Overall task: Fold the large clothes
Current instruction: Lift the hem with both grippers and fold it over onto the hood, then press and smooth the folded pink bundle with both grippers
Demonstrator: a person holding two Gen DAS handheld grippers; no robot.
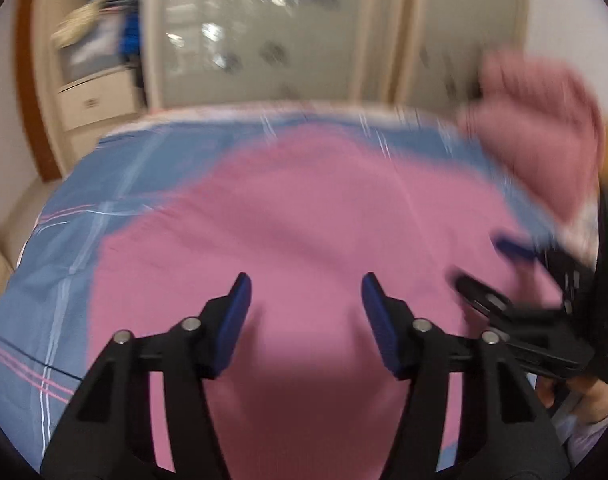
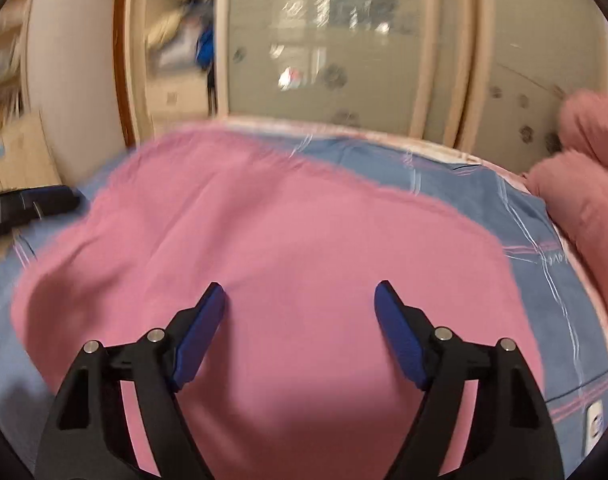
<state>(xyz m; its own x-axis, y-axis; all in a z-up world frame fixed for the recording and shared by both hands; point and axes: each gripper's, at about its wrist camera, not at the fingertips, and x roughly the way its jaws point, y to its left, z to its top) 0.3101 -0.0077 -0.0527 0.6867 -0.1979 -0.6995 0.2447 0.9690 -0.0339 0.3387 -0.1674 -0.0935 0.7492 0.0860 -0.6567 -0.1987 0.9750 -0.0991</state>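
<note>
A large pink garment (image 1: 304, 216) lies spread over a blue checked bed sheet (image 1: 64, 240); the right wrist view shows the same pink garment (image 2: 264, 248). My left gripper (image 1: 305, 282) hangs above the cloth, open, with nothing between its blue pads. My right gripper (image 2: 300, 290) is also open over the pink cloth and holds nothing. In the left wrist view the right gripper (image 1: 484, 264) shows blurred at the right edge, a hand below it. Both pictures are smeared by motion.
A thick pink blanket or pillow (image 1: 544, 140) sits at the bed's far right, also seen as a pink blanket (image 2: 588, 184). Behind the bed stand frosted wardrobe doors (image 1: 256, 40) and a drawer unit (image 1: 100, 96). A dark object (image 2: 24, 204) lies at the bed's left edge.
</note>
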